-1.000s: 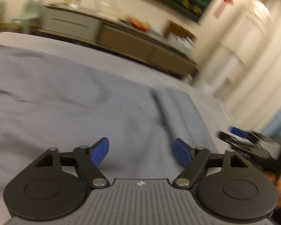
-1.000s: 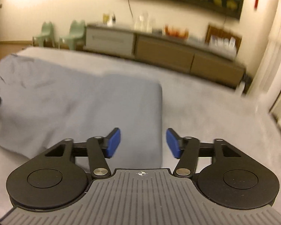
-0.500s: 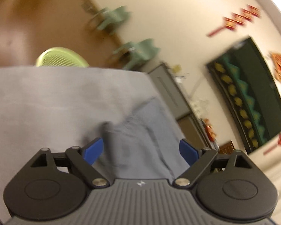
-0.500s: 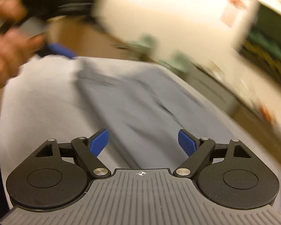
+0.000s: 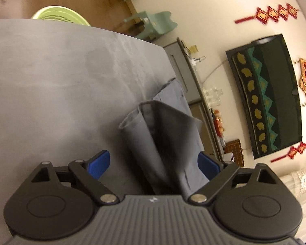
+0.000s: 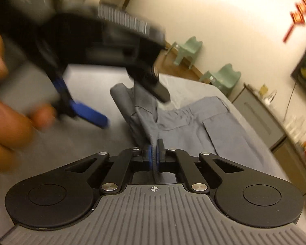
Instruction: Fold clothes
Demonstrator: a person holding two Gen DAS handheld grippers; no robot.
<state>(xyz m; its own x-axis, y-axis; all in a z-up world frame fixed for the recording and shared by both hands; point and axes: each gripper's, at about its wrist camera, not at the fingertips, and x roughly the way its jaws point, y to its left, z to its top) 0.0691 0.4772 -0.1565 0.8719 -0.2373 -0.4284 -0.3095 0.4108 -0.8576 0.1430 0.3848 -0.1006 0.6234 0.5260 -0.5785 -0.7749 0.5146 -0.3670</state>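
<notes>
Right claw (image 6: 154, 153) clamped on trousers (image 6: 193, 122) — long axis running away toward the far cabinet (image 6: 259, 112); left claw (image 5: 153, 164) spread wide around a raised fold.

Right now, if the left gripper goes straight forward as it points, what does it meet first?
Most likely the raised fold of the grey garment, standing between the open left gripper fingers; depth is unclear.

Grey-blue trousers (image 6: 195, 122), one edge lifted
</notes>
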